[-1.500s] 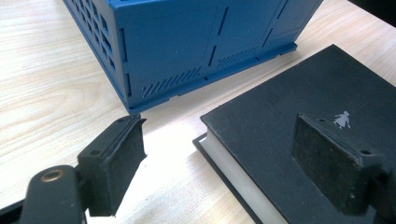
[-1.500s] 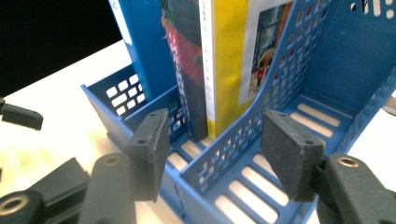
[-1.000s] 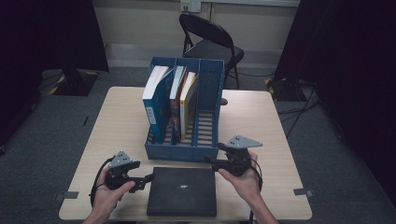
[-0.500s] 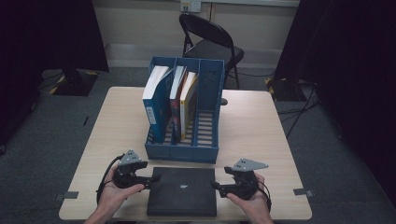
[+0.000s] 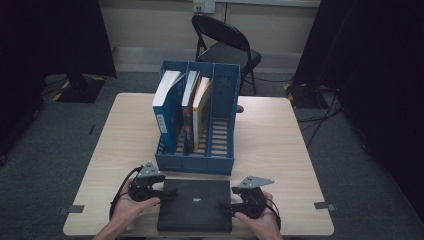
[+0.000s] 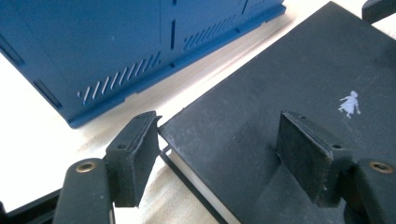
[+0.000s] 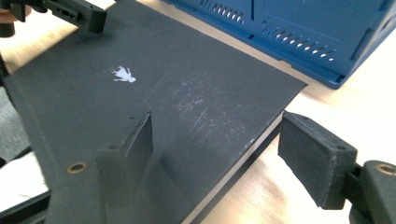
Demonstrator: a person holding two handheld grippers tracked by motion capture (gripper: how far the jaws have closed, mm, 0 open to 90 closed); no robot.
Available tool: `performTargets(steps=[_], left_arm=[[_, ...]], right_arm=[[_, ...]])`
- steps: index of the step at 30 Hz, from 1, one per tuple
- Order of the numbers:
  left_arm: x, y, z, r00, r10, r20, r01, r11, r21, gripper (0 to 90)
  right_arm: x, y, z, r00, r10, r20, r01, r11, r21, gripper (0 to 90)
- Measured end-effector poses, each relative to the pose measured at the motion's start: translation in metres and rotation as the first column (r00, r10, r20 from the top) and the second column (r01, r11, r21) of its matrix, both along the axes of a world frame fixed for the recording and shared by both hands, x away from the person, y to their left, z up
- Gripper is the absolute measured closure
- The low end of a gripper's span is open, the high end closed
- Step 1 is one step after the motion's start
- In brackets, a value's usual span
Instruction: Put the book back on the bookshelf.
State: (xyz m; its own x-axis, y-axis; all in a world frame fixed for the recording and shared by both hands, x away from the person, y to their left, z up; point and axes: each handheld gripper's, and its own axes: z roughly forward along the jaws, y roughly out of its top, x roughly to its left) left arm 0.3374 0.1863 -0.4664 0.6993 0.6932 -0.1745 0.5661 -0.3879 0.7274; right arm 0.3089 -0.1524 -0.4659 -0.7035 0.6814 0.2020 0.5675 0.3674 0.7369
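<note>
A black hardcover book (image 5: 196, 212) lies flat at the table's front edge, with a small white figure (image 6: 349, 102) printed on its cover. My left gripper (image 5: 167, 192) is open at the book's left side. In the left gripper view (image 6: 219, 158) the book's far left corner (image 6: 187, 123) sits between the jaws, one over the cover and one just outside it. My right gripper (image 5: 223, 205) is open at the book's right side. Its jaws (image 7: 223, 161) straddle the book's right edge (image 7: 247, 149) without closing on it.
A blue three-slot file holder (image 5: 225, 95) stands just behind the book, close to both grippers. Upright books (image 5: 169, 107) lean in its left and middle slots. A folding chair (image 5: 225, 47) stands beyond the table (image 5: 280, 140). Tape marks sit near the front corners.
My right gripper has come down toward the front and settled on the book's right edge. My left gripper has slid a little right onto the book's left corner. The book has not moved.
</note>
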Motion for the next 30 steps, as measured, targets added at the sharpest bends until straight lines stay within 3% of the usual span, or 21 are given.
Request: performTargets(steps=[7, 15, 24, 30], left_arm=[[0.007, 0.0, -0.004, 0.9995, -0.032, -0.005, 0.032, 0.999, -0.031, 26.6], [0.013, 0.001, -0.006, 0.998, -0.053, -0.034, 0.051, 0.9967, -0.063, 26.5], [0.006, 0.006, -0.003, 0.9965, -0.052, -0.065, 0.05, 0.9984, -0.027, 22.4], [-0.005, 0.015, 0.0, 0.9894, -0.101, -0.104, 0.101, 0.9949, -0.004, 20.8]], right_arm=[[0.002, 0.006, -0.004, 0.9997, -0.022, -0.008, 0.022, 1.0, -0.01, 22.8], [0.007, 0.007, -0.004, 1.0, -0.006, -0.004, 0.006, 1.0, -0.017, 22.8], [0.018, 0.013, -0.006, 0.9999, 0.014, 0.007, -0.014, 1.0, 0.001, 24.9], [0.024, 0.02, -0.006, 0.9989, 0.046, 0.011, -0.046, 0.999, 0.004, 26.0]])
